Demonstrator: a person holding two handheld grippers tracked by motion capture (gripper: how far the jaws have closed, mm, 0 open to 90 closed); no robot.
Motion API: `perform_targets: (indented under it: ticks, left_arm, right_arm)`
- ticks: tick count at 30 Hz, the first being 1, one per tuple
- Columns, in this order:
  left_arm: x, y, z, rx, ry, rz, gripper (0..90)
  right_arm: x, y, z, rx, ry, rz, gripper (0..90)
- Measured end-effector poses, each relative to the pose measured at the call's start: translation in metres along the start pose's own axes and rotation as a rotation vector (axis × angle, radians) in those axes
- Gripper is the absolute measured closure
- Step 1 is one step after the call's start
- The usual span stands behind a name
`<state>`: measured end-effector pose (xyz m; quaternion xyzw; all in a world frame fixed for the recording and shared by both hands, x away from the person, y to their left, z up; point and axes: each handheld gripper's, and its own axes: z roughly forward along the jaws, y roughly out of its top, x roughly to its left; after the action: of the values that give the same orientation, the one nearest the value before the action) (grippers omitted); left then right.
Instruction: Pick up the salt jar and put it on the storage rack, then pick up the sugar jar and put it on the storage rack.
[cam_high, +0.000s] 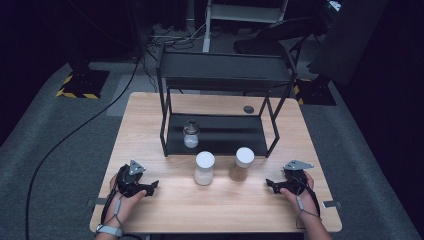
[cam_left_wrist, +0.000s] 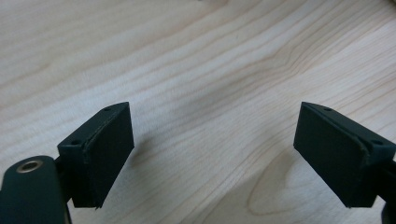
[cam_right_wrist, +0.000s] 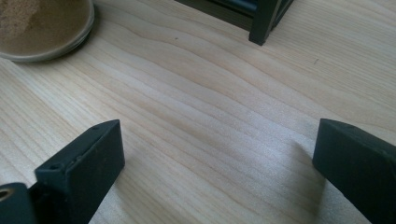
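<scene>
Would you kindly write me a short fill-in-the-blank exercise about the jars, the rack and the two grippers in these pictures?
1. The small clear glass jar stands on the black metal rack's ____ shelf.
2. The white-lidded jar of brown powder stands nearer the ____ gripper.
3. The left gripper's jaws are ____.
4. The white-lidded jar of white powder stands on the light wooden ____.

Missing words: lower; right; open; table

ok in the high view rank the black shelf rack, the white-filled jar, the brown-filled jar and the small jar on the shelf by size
1. Black shelf rack, largest by far.
2. White-filled jar and brown-filled jar: they look about equal, so I won't rank them.
3. Small jar on the lower shelf, smallest, though it stands farther from the camera.
</scene>
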<state>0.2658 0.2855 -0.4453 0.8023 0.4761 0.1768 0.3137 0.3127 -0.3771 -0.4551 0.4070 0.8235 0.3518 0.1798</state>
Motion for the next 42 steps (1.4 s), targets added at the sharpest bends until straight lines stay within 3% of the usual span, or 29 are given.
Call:
perform_targets:
  ticks: [4,15,18,21,37,42]
  left_arm:
    - [-0.001,-0.013,0.002,-0.051,0.004,-0.006,7.6]
    - [-0.001,-0.013,0.002,-0.051,0.006,-0.004,6.3]
    - [-0.001,-0.013,0.002,-0.049,0.007,-0.007,5.7]
    - [-0.001,-0.013,0.002,-0.049,0.007,-0.008,5.7]
    - [-0.004,-0.012,0.002,-0.044,0.02,-0.019,4.6]
    - [-0.004,-0.013,0.002,-0.045,0.019,-0.02,4.6]
  right_arm:
    - [0.0,0.0,0.0,-0.001,0.0,-0.001,2.1]
    - [-0.003,0.0,0.0,-0.004,0.011,-0.008,4.0]
    - [-0.008,-0.002,-0.001,-0.025,0.037,0.018,4.9]
    - [-0.006,0.001,-0.007,-0.04,0.025,0.016,5.0]
    - [-0.004,0.028,-0.042,-0.113,0.058,0.014,5.5]
    - [-0.001,0.041,-0.054,-0.133,0.075,-0.008,5.7]
